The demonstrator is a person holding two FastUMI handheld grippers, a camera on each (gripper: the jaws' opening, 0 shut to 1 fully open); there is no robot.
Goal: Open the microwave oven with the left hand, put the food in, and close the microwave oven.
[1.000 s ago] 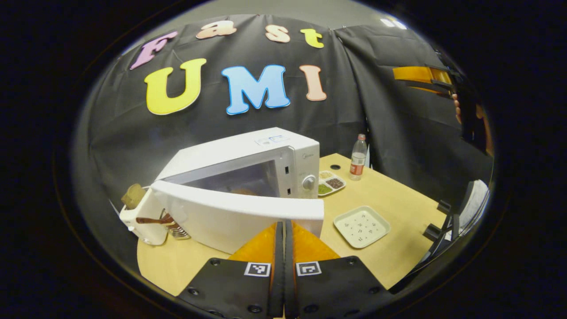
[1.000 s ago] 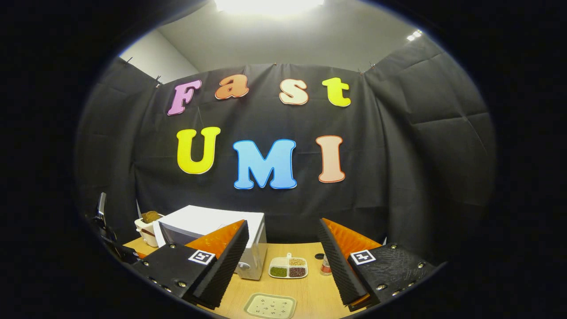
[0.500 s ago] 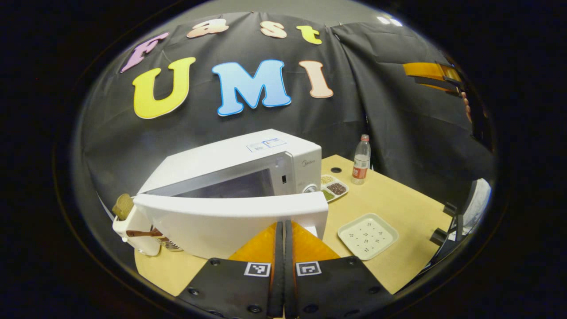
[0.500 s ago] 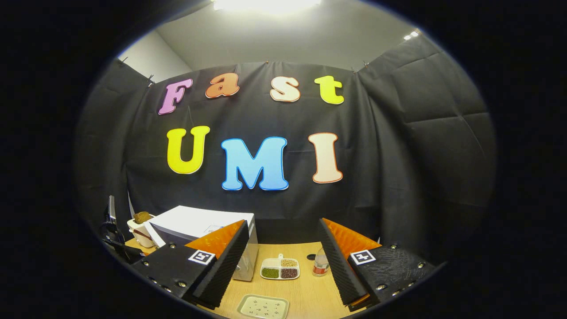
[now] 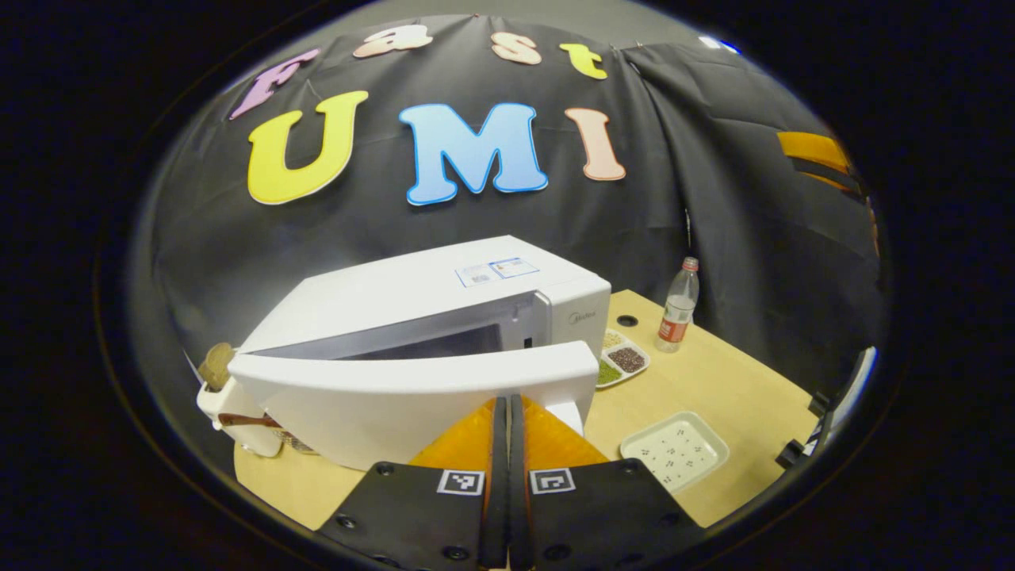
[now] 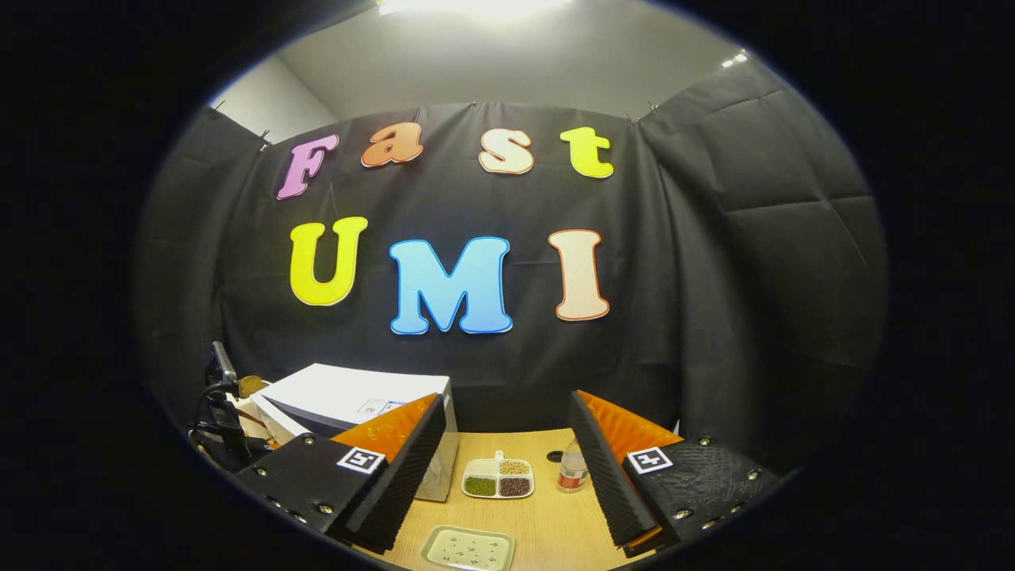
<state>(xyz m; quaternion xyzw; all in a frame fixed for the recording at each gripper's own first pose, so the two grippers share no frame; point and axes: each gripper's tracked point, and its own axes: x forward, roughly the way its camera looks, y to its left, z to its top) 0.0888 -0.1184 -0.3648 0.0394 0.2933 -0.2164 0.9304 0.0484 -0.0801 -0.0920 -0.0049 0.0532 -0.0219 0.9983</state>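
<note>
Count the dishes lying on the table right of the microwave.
2: a divided dish with grains beside the microwave, and a speckled square tray nearer the camera. The open door may hide others.

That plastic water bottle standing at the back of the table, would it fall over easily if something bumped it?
Probably. The water bottle is tall and narrow on a small base, so a nudge near its cap would likely tip it. It looks light, and its round body would likely roll across the smooth wooden table.

Left gripper view near microwave (image 5: 444, 317); right farther back, sharing it
</note>
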